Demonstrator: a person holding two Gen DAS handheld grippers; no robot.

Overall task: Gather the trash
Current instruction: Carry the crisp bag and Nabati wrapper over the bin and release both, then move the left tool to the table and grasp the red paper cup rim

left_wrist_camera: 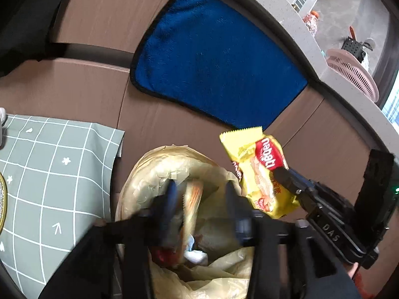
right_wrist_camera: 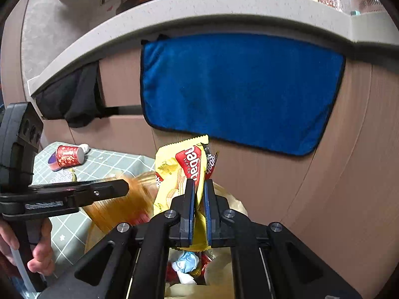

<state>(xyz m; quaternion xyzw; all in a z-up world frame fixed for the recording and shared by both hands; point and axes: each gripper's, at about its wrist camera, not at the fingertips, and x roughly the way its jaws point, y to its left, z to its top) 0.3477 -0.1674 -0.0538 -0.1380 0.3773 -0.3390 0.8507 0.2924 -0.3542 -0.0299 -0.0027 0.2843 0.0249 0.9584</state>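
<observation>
Right tool (right_wrist_camera: pixel 199 186): fingers pressed together on a yellow wafer packet (right_wrist_camera: pixel 183 172); packet stands upright out of the grip, serrated top edge uppermost, red brand patch facing the camera; a dark second wrapper (right_wrist_camera: pixel 211 160) shows just behind its right edge — whether that one is pinched too, cannot tell.

Same packet, left view: yellow wafer packet (left_wrist_camera: pixel 259 172) held at its lower right by the right tool (left_wrist_camera: pixel 286 174), just beside and above the rim of the trash bag.

Left tool (left_wrist_camera: pixel 199 194): fingers apart, blurred; poised over the bag mouth; an orange-and-white wrapper (left_wrist_camera: pixel 192 199) sits between the fingers, blurred — touching them or not, cannot tell; from the right view the left tool (right_wrist_camera: pixel 119 188) shows side-on, with an orange blur (right_wrist_camera: pixel 119 206) under its tip.

Trash bag (left_wrist_camera: pixel 159 169): pale yellow plastic liner, mouth open, rim crumpled; inside lie white crumpled paper (left_wrist_camera: pixel 195 254) and something red (left_wrist_camera: pixel 162 254); in the right view the white-and-blue crumple (right_wrist_camera: pixel 185 261) shows below the tool.

Left hand (right_wrist_camera: pixel 37 244): wrapped round the left tool's handle, lower left of the right view.

Surroundings: blue towel (right_wrist_camera: pixel 239 92) hanging flat against brown cabinet fronts (right_wrist_camera: pixel 349 162), below a speckled grey desk edge (right_wrist_camera: pixel 174 7); grey-green gridded cloth (left_wrist_camera: pixel 49 174) left of the bag; a red paper cup (right_wrist_camera: pixel 68 157) lies on its side on that cloth; pink basket (left_wrist_camera: pixel 354 69) up on the desk, far right of the left view.
</observation>
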